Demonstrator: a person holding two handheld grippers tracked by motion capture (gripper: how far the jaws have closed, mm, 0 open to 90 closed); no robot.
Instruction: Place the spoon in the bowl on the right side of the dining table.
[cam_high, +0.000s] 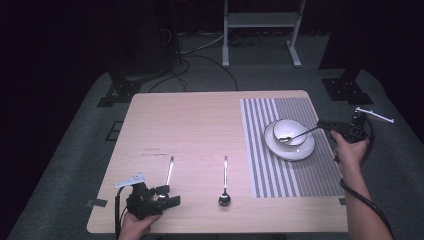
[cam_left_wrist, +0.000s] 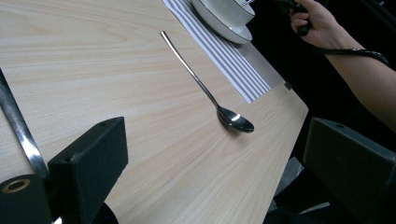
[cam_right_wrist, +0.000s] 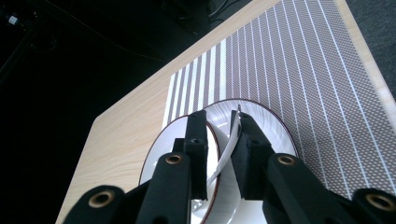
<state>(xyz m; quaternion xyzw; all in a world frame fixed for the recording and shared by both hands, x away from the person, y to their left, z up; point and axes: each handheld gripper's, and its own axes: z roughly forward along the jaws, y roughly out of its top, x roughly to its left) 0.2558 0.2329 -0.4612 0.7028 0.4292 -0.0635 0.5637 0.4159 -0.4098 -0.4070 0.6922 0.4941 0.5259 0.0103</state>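
Observation:
A white bowl (cam_high: 290, 131) sits on a white plate (cam_high: 290, 149) on the striped placemat (cam_high: 280, 175). A spoon (cam_high: 296, 135) lies with its head in the bowl and its handle (cam_right_wrist: 224, 154) rising between the jaws of my right gripper (cam_high: 322, 125) (cam_right_wrist: 219, 121). The jaws stand apart; the handle touches only the right one. A second spoon (cam_high: 225, 182) (cam_left_wrist: 205, 88) lies on the bare wood. My left gripper (cam_high: 169, 196) (cam_left_wrist: 215, 154) hovers wide open at the front left. A third metal utensil (cam_high: 170, 170) (cam_left_wrist: 18, 130) runs beside its left jaw, its lower end hidden.
The wooden table (cam_high: 190, 125) ends just in front of my left gripper. A person's right hand (cam_left_wrist: 317, 18) and forearm (cam_high: 362, 200) come in along the table's right edge. Stands and cables sit on the floor beyond the far edge.

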